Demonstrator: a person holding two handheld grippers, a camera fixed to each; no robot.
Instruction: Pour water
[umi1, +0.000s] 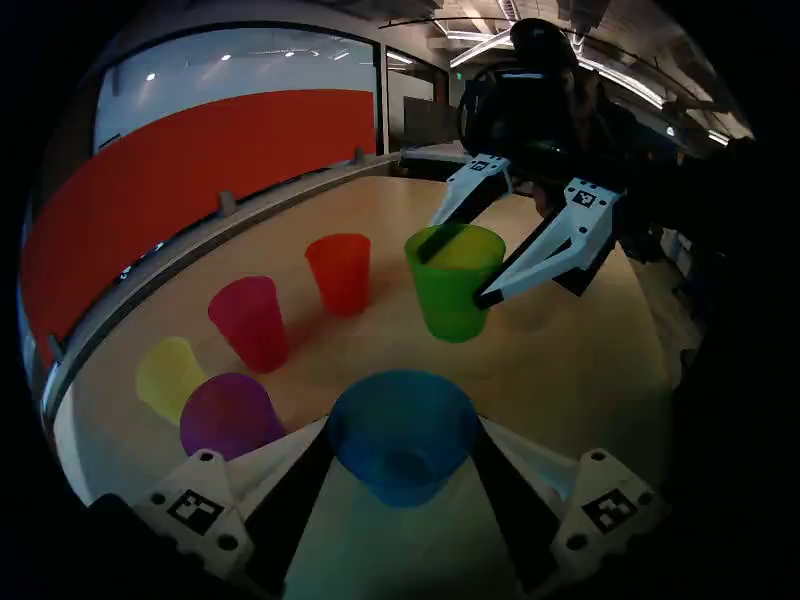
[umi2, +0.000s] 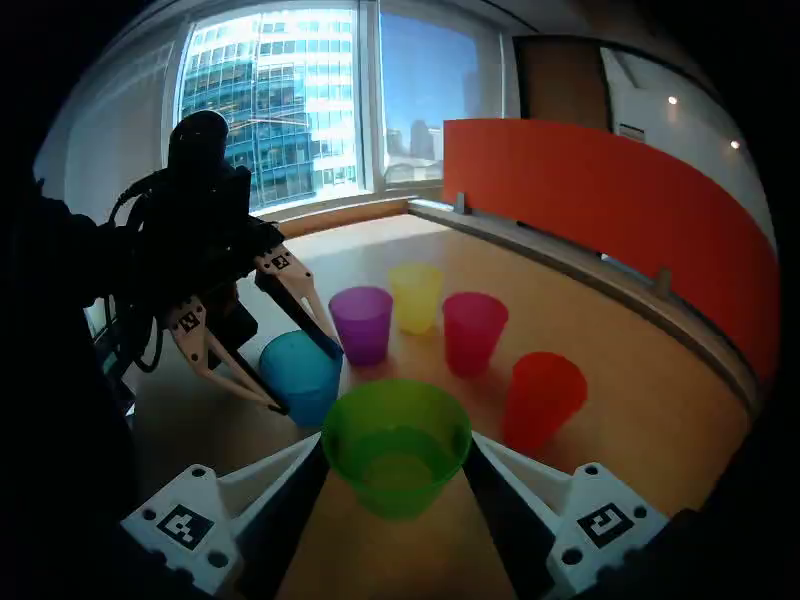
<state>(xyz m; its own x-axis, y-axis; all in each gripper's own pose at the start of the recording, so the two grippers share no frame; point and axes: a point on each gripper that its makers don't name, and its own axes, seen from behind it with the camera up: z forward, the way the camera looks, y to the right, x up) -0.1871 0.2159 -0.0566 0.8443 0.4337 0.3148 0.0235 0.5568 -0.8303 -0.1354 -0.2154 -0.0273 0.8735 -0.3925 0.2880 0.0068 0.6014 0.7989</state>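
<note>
— Where are we on the pour?
— Early, I'd say. My left gripper (umi1: 403, 432) has its fingers clamped on the blue cup (umi1: 403, 462), near me. My right gripper (umi2: 397, 442) grips the green cup (umi2: 397, 482), farther off, right of the red cup (umi1: 339, 272).
— Any water moved?
— Both cups stand upright, so no pouring yet. The green one may hold a little water; I can't tell. The tilting is all left to do.

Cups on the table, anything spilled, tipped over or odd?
Nothing stands out. The blue cup is upright in the left gripper, the green cup upright in the right gripper; the purple cup, yellow cup, pink cup and red cup stand upright on the table. No puddle visible.
</note>
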